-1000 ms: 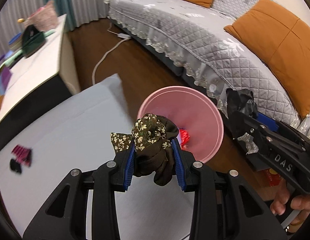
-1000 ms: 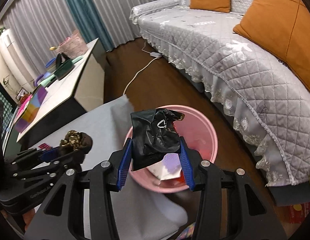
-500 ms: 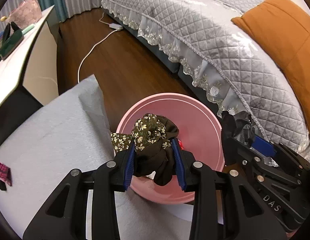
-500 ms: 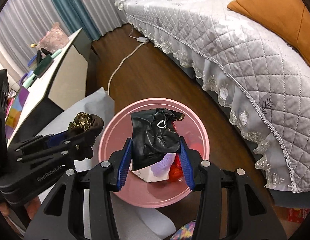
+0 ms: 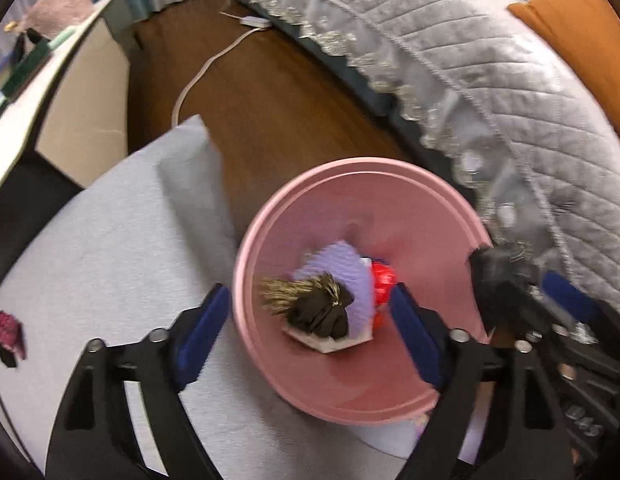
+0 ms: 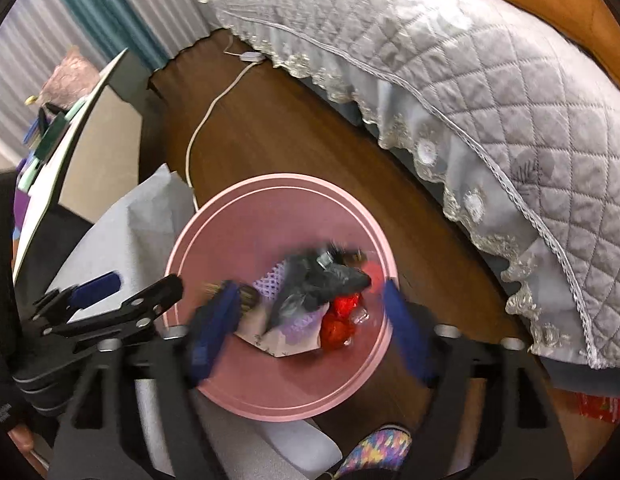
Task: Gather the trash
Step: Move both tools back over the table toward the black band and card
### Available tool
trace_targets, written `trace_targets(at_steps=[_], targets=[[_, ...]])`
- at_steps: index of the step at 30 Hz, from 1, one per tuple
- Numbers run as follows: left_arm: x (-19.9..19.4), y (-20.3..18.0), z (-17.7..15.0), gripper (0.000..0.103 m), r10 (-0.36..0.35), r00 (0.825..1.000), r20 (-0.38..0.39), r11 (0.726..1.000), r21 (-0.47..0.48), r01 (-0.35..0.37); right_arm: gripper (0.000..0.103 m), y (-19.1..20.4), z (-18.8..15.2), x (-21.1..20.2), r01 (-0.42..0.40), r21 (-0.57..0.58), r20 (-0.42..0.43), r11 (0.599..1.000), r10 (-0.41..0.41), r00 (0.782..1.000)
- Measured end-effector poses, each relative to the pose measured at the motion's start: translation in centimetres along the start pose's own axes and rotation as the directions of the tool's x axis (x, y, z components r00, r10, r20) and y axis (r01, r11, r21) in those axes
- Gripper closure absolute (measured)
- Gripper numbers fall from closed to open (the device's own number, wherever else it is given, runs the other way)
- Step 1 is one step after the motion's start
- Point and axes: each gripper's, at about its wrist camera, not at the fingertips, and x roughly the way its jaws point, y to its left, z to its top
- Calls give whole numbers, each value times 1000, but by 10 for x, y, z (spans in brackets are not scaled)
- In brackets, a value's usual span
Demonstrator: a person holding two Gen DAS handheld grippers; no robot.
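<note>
A pink bin (image 5: 430,216) stands on the wood floor beside the grey-covered table; it also shows in the right wrist view (image 6: 198,240). My left gripper (image 5: 310,332) is open above the bin, and the brown floral cloth (image 5: 322,312) lies blurred inside it on purple and white trash. My right gripper (image 6: 306,328) is open above the bin too. The crumpled black bag (image 6: 322,280) is blurred below it, over a red wrapper (image 6: 342,320). The right gripper (image 5: 550,308) shows at the bin's right rim with black plastic by its fingers.
A grey quilted sofa (image 6: 470,80) with orange cushions runs along the right. A white cable (image 6: 214,108) crosses the floor. A low cabinet (image 5: 70,92) with clutter stands at left. A small magenta and black item (image 5: 8,332) lies on the grey table cover (image 5: 110,240).
Both grippers moved over the bin and opened. The floral cloth left the left gripper and the black bag left the right gripper; both are now down in the bin.
</note>
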Motion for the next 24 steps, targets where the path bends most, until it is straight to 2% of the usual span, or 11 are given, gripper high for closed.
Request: trace_targets(at_steps=[4,8,14,19,24], targets=[[3,3,-5,22,12,1000,-21,1000,5,-12,21,0,0,0,1,5,1,1000,-1,1000],[-5,3,-9,22,34,999,-1,999,28,-34,18,5,-1,-3,-3,-19,17,1000,3,1000],[-26,20,-13,22,68,997,40,998,11,-69,7,11,1,-24,40,-30,118,999,-36,992],[-53,44,-26,22,73,995,71,996,-56,-69,5,29,-7,-50,73,-81,203,994,-55,978],[-85,65,-53,22,89,991,102,993,-90,-80,5,56,-28,-80,24,-122,254,992,8,967]])
